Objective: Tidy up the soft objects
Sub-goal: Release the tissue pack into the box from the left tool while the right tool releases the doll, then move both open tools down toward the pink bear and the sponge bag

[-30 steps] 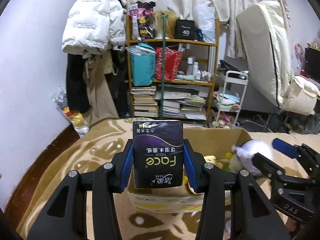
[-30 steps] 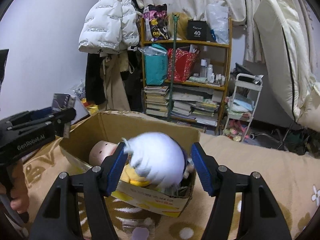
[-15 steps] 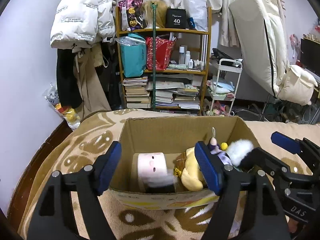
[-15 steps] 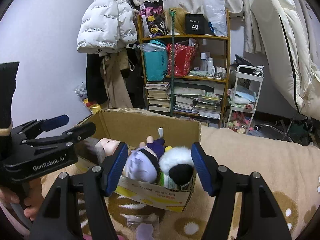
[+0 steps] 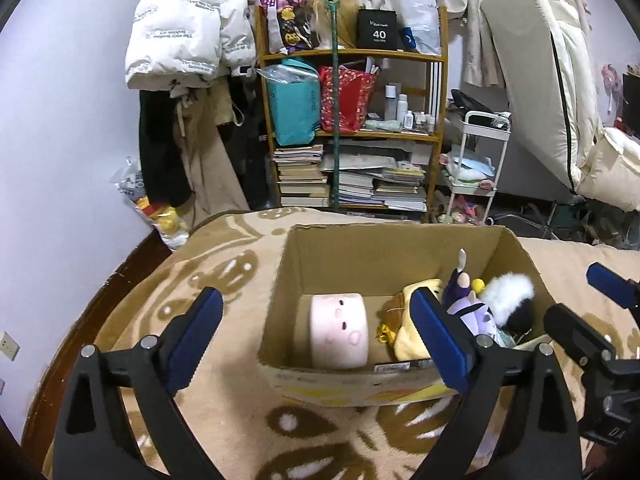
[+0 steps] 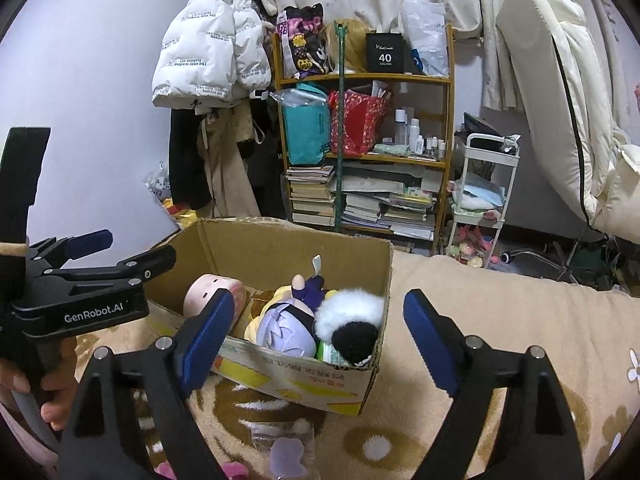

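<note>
An open cardboard box [image 5: 384, 252] [image 6: 304, 376] stands on a beige patterned blanket. Inside lie a pink face plush [image 5: 340, 332] [image 6: 208, 288], a yellow plush [image 5: 408, 332], a purple-haired doll [image 5: 472, 312] [image 6: 284, 328] and a white-and-black fluffy toy [image 5: 512, 300] [image 6: 352, 320]. A dark pack edge [image 5: 400, 367] shows at the box's front wall. My left gripper [image 5: 316, 332] [image 6: 104, 252] is open and empty, in front of the box. My right gripper [image 6: 316, 336] [image 5: 600, 300] is open and empty, at the box's right front corner.
A small purple item in a clear bag [image 6: 284, 448] lies on the blanket [image 5: 208, 264] in front of the box. Beyond the bed are a cluttered wooden shelf [image 5: 352, 128], a white trolley [image 5: 476, 160], a hanging white jacket [image 5: 188, 24] and a cream mattress [image 5: 540, 80].
My left gripper let go of the dark tissue pack into the box and opened. My right gripper released the fluffy toy into the box. Both have drawn back.
</note>
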Demonstrator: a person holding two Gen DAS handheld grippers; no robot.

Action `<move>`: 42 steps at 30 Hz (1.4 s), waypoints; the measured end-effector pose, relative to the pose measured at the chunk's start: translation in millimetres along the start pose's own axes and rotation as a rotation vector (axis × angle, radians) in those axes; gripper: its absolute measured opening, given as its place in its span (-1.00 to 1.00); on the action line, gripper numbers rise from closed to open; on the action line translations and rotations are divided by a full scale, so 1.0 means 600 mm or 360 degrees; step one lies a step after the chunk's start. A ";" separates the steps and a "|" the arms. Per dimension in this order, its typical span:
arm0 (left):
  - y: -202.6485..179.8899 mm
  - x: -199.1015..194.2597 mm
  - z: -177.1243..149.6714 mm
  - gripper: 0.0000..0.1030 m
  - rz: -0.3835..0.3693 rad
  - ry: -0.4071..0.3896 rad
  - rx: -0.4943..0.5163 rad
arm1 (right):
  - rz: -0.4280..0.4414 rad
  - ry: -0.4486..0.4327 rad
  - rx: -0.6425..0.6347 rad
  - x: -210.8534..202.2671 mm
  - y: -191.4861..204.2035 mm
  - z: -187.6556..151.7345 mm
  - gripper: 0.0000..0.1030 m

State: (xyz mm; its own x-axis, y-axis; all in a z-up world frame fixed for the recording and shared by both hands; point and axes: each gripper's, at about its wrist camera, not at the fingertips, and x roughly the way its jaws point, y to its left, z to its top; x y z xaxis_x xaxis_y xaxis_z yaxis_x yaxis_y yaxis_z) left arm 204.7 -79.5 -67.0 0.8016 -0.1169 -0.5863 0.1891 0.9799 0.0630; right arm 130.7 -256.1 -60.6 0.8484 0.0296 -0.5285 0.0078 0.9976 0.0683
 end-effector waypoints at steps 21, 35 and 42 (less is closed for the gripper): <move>0.014 -0.131 -0.039 0.84 -0.0022 0.0023 0.0042 | -0.0016 -0.0039 -0.0006 -0.105 0.022 -0.017 1.00; 0.007 -0.187 -0.083 0.84 -0.0029 0.0108 0.0122 | -0.0024 0.0010 0.0062 -0.161 0.007 -0.034 1.00; -0.002 -0.190 -0.100 0.84 -0.0091 0.0189 0.0156 | -0.0008 0.0079 0.0179 -0.168 -0.010 -0.052 1.00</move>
State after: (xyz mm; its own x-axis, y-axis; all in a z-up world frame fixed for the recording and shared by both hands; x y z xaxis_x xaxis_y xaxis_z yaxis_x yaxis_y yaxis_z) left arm 79.1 -57.9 -48.8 0.7166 -0.1465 -0.6820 0.2915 0.9511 0.1021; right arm 28.7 -262.9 -34.4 0.8208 0.0301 -0.5704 0.0739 0.9846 0.1584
